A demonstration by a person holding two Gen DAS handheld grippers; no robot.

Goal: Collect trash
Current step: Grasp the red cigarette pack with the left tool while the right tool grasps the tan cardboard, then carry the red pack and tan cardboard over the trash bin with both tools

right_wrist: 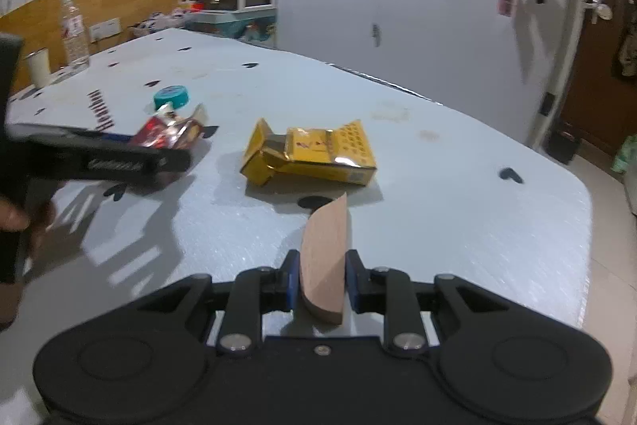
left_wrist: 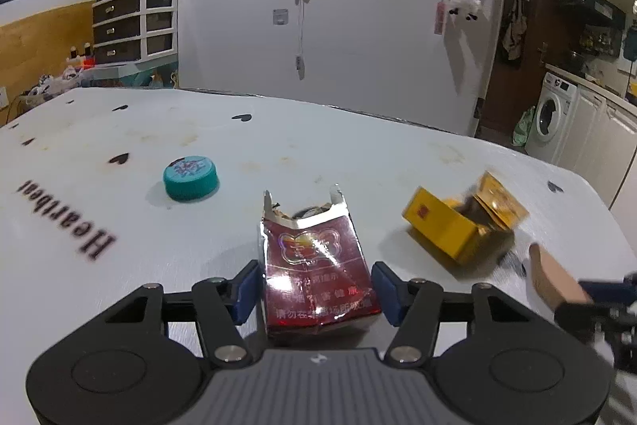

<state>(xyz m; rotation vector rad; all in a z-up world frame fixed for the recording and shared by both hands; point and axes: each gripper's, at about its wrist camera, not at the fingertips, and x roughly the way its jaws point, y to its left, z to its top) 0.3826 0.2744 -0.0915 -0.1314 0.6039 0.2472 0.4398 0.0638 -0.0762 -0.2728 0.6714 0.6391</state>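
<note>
My left gripper holds a torn red cigarette pack between its blue pads, just above the white table. The pack also shows in the right wrist view. My right gripper is shut on a tan wooden piece, which also shows in the left wrist view. An opened yellow cigarette box lies on the table right of the red pack, and ahead of my right gripper. A teal bottle cap lies to the left, also seen from the right wrist.
A clear water bottle and a white cup stand at the table's far left edge. A drawer unit stands behind the table. A washing machine is off to the right. The table's right edge is near.
</note>
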